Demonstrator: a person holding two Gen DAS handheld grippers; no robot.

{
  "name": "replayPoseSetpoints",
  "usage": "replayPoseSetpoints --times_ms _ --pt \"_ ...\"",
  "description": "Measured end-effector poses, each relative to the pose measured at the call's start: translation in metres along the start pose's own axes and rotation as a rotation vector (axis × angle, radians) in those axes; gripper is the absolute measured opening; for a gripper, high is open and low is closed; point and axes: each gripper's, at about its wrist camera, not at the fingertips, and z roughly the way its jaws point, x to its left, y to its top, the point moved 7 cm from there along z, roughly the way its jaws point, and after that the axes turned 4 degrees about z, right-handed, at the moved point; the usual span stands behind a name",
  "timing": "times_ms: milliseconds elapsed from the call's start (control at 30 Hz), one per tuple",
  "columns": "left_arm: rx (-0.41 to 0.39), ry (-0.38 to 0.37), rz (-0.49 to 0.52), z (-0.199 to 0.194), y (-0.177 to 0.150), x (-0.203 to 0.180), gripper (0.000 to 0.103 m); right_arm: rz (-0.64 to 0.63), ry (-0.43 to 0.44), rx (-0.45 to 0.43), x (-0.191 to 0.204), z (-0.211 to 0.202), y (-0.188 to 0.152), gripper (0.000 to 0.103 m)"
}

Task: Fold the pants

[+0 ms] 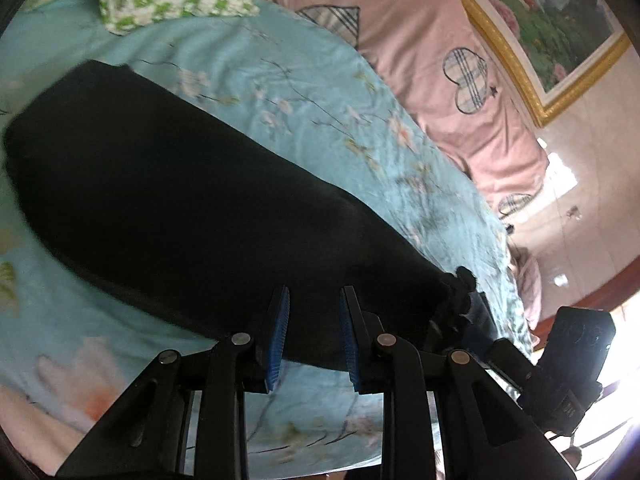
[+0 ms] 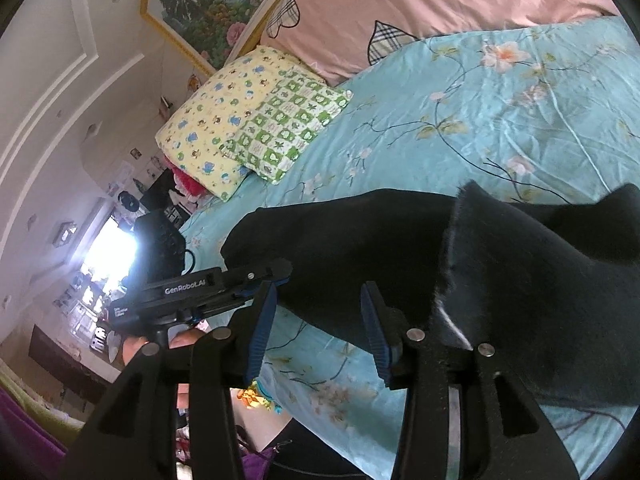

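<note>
pants (image 1: 168, 184): black, lying folded lengthwise on the bed's blue floral sheet (image 1: 280, 80)
left tool (image 1: 314, 334): jaws apart, gripping nothing, over the pants' near edge
right tool (image 2: 316, 328): jaws apart, empty, beside a raised fold
pillow (image 2: 280, 128): green checked, near the headboard

Pants (image 1: 168, 184) lie on bedsheet (image 1: 280, 92), pillows (image 2: 256, 128) behind.

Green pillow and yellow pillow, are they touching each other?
Touching. The right wrist view shows the green pillow lying partly on top of the yellow pillow.
</note>
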Motion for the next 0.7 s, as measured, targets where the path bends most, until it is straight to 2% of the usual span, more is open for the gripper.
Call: replayPoseSetpoints --times_ms 133,200,300,500,700 --pt "-0.020 0.023 -0.021 -0.016 0.000 0.011 0.025 -0.014 0.005 0.011 0.005 0.007 0.005 0.049" --pt "-0.042 0.030 -0.026 -0.025 0.000 0.017 0.029 -0.014 0.011 0.019 0.008 0.012 0.008 0.051" --pt "-0.068 0.075 -0.038 -0.038 0.002 0.027 0.030 -0.040 0.014 0.029 0.014 0.022 0.010 0.051" --pt "-0.121 0.114 -0.103 -0.069 0.006 0.059 0.030 -0.081 0.045 0.081 0.031 0.052 0.020 0.051" --pt "-0.145 0.152 -0.158 -0.083 0.007 0.086 0.030 -0.129 0.073 0.119 0.053 0.082 0.033 0.051"
